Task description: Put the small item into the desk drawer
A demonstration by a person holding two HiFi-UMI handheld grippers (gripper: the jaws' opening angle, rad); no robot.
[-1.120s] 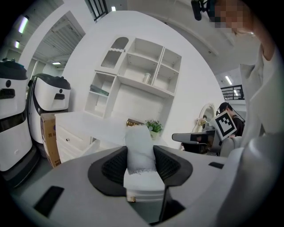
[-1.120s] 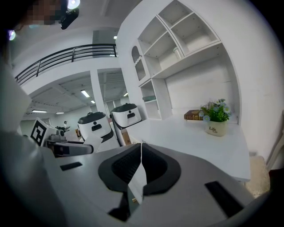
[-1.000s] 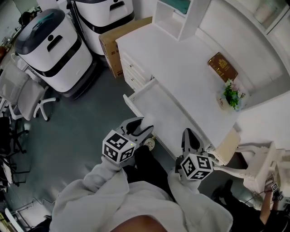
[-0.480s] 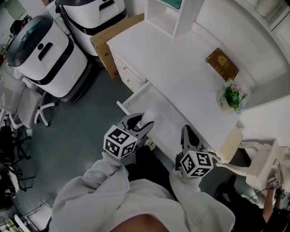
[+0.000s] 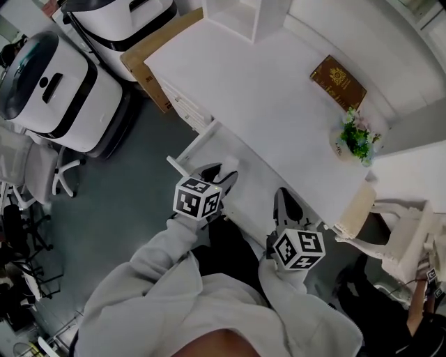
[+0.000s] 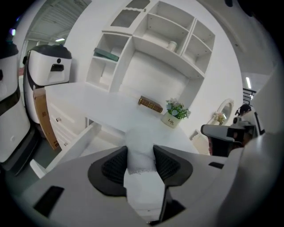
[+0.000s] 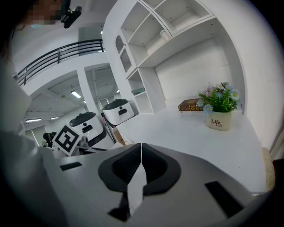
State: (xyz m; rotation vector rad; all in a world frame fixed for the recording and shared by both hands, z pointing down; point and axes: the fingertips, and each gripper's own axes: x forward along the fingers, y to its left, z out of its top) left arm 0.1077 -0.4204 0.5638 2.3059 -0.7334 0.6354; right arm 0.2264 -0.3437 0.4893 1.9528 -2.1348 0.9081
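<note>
A small white item (image 6: 141, 150) sits pinched between the black pads of my left gripper (image 6: 140, 162), which is shut on it. In the head view, the left gripper (image 5: 221, 172) hangs over the near end of the open white desk drawer (image 5: 191, 143), with the item (image 5: 228, 165) showing at its tips. The drawer (image 6: 71, 146) juts out below the white desk top (image 5: 258, 90). My right gripper (image 5: 287, 202) is beside it at the desk's front edge, and its jaws (image 7: 141, 166) are shut with nothing between them.
A brown book (image 5: 338, 80) and a small potted plant (image 5: 355, 139) stand on the desk's far side. A white shelf unit (image 5: 237, 14) rises at the back. Round white machines (image 5: 49, 84), a cardboard box (image 5: 150, 63) and office chairs (image 5: 35, 167) crowd the floor at left. A white chair (image 5: 397, 237) stands at right.
My left gripper has moved forward with the white item, from short of the drawer front to over the drawer's near end. The right gripper has hardly moved.
</note>
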